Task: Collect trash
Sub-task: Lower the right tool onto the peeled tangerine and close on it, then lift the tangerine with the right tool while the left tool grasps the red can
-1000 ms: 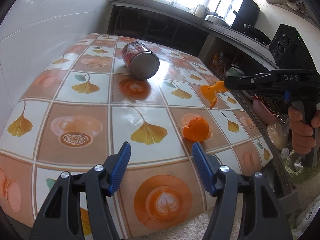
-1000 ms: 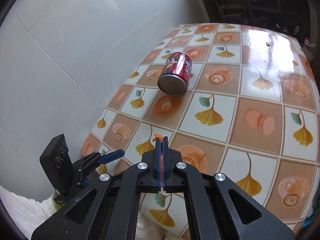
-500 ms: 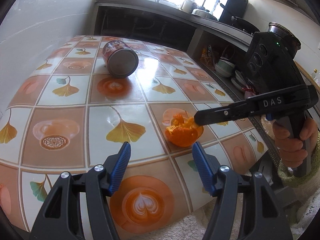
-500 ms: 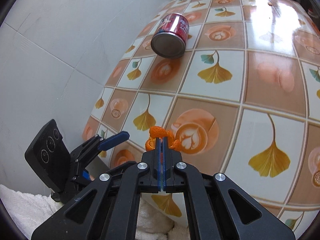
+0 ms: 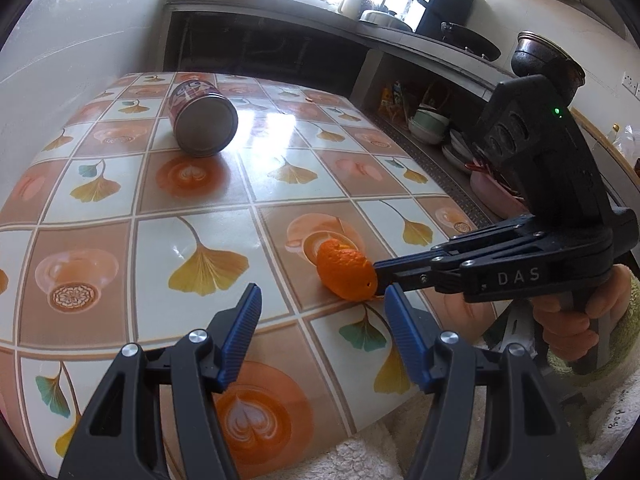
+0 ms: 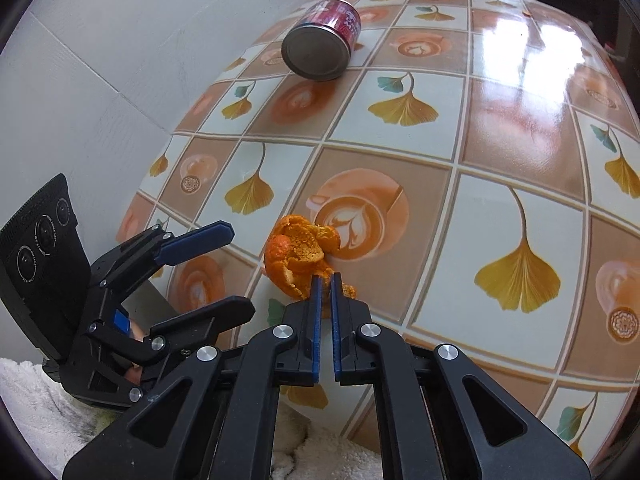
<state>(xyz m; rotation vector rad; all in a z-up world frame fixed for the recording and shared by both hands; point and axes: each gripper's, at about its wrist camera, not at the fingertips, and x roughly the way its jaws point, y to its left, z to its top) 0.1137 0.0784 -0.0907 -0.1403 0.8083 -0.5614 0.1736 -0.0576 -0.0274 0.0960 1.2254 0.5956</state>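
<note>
**A:** Orange peel [image 6: 298,256], bumpy and curled, is sitting on the glossy tile-print worktop [image 6: 500,152] near its front edge. Right claw [image 6: 325,280] has just been opening, its blue ribbed pads now slightly apart at the peel's ragged edge.

**B:** Left claw [image 5: 320,312] is hanging wide apart, empty. Round metal can [image 5: 202,120] is lying on its side further back.

The can [image 5: 203,120] lies with its base toward both cameras, so its top end is hidden and its label is too blurred to read. The right gripper [image 6: 325,280] covers the near edge of the orange peel [image 6: 298,254]. The table's [image 6: 520,128] near edge and right corner are cut off by the picture's rim. Items on the shelf [image 5: 432,128] are too small to identify.
</note>
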